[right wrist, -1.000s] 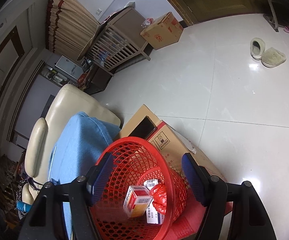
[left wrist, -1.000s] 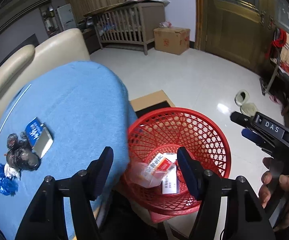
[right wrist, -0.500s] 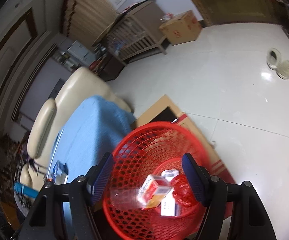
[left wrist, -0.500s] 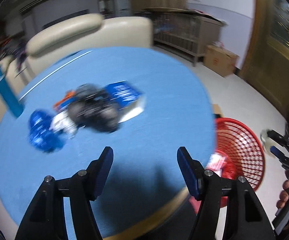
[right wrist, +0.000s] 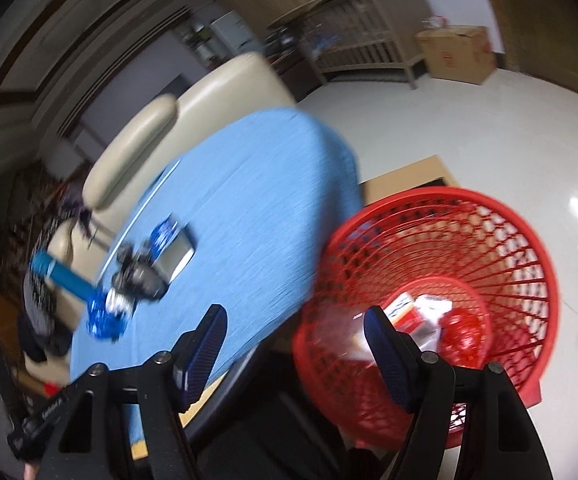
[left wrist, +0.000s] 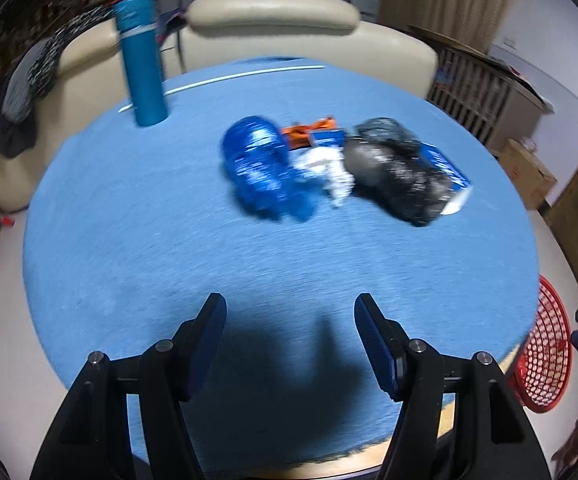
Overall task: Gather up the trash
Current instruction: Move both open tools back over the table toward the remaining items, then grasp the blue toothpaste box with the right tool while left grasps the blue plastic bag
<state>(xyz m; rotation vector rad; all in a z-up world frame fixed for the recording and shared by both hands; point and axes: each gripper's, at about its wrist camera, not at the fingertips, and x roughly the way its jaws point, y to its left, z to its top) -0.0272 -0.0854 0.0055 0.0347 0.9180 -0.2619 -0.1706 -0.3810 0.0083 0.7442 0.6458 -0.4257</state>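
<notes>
Left wrist view, step: left gripper empty, jaws apart; judged approaching trash pile ahead of the jaws on table.
Next move: advance, close on one item.
Right wrist view, container: right gripper jaws apart, empty; basket ahead-right holds boxes and red wrapper.

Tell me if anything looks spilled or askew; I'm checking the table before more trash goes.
Nothing looks spilled. The teal bottle stands upright, and the trash pile sits together on the blue table. The red basket tilts only in the angled right-wrist view; blur hides finer detail.
</notes>
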